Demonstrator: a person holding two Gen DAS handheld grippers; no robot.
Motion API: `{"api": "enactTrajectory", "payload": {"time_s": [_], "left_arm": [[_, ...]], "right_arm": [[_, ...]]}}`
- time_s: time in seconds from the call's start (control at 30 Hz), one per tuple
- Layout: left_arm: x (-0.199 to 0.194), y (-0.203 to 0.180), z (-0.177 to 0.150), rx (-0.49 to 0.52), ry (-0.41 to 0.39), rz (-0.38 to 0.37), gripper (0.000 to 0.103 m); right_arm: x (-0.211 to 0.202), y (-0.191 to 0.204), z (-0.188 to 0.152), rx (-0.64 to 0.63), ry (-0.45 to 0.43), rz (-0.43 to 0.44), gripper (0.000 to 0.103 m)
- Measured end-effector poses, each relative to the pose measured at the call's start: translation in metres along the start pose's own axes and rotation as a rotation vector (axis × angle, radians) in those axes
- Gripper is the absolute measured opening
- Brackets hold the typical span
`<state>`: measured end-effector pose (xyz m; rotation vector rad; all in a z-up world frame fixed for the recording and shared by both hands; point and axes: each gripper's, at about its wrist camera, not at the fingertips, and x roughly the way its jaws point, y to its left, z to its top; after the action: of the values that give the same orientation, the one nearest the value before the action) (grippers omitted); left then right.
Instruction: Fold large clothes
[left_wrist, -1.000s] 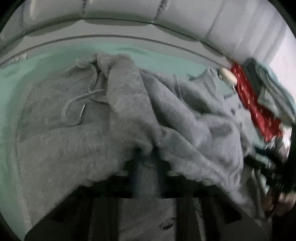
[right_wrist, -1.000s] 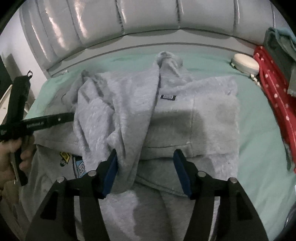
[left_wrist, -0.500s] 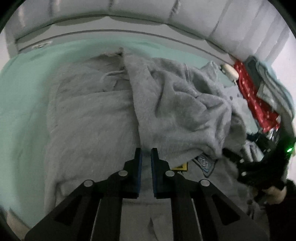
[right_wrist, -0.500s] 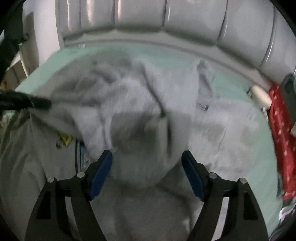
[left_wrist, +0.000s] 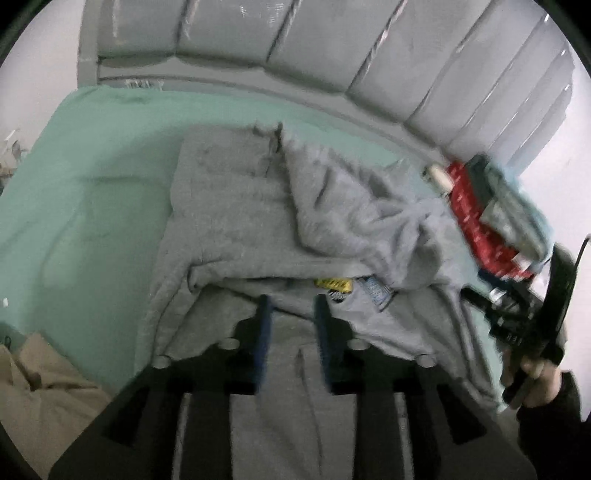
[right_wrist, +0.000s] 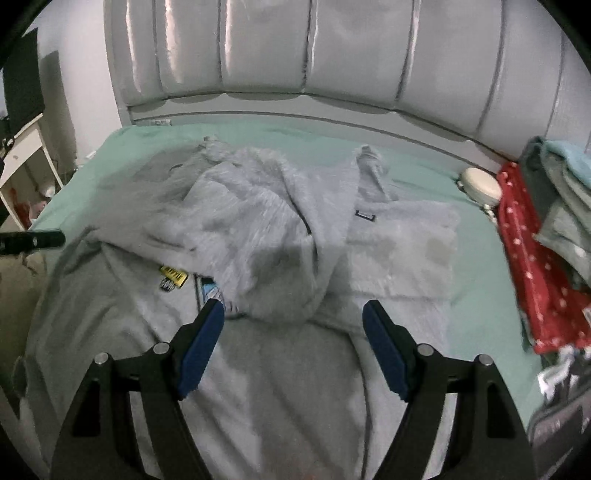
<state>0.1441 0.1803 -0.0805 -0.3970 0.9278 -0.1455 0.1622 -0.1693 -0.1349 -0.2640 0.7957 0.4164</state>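
The bare mint-green bed sheet (left_wrist: 92, 192) left of the crumpled grey fleece hoodie (right_wrist: 258, 236) is free; stacked folded clothes (right_wrist: 546, 229) block the right side.

Both grippers, left (left_wrist: 291, 314) and right (right_wrist: 293, 319), are black-framed with blue-padded jaws and silver screws.

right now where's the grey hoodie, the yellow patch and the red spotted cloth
grey hoodie (right_wrist: 258, 229): right wrist view, on the bunched upper layer
yellow patch (right_wrist: 173, 275): right wrist view, on its printed face
red spotted cloth (right_wrist: 532, 258): right wrist view, on its middle fold
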Motion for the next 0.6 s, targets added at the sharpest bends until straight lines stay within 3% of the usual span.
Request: {"api": "enactTrajectory", "payload": {"time_s": [0.07, 0.27, 0.47, 0.6], "left_arm": [[-0.015, -0.004, -0.002, 0.009, -0.037, -0.011, 0.049], [-0.044, -0.018, -0.018, 0.065, -0.047, -0.013, 0.05], [-0.053, -0.032, -0.036, 0.199, 0.082, -0.028, 0.051], [-0.042, -0.04, -0.048, 0.376, 0.253, 0.031, 0.05]], "right_arm": [[-0.016, -0.003, -0.002, -0.002, -0.006, -0.013, 0.078], [-0.066, -0.025, -0.013, 0.017, -0.016, -0.046, 0.078], [-0.091, -0.045, -0.041, 0.016, 0.062, -0.049, 0.078], [-0.083, -0.044, -0.068, -0.044, 0.189, -0.041, 0.078]]}}
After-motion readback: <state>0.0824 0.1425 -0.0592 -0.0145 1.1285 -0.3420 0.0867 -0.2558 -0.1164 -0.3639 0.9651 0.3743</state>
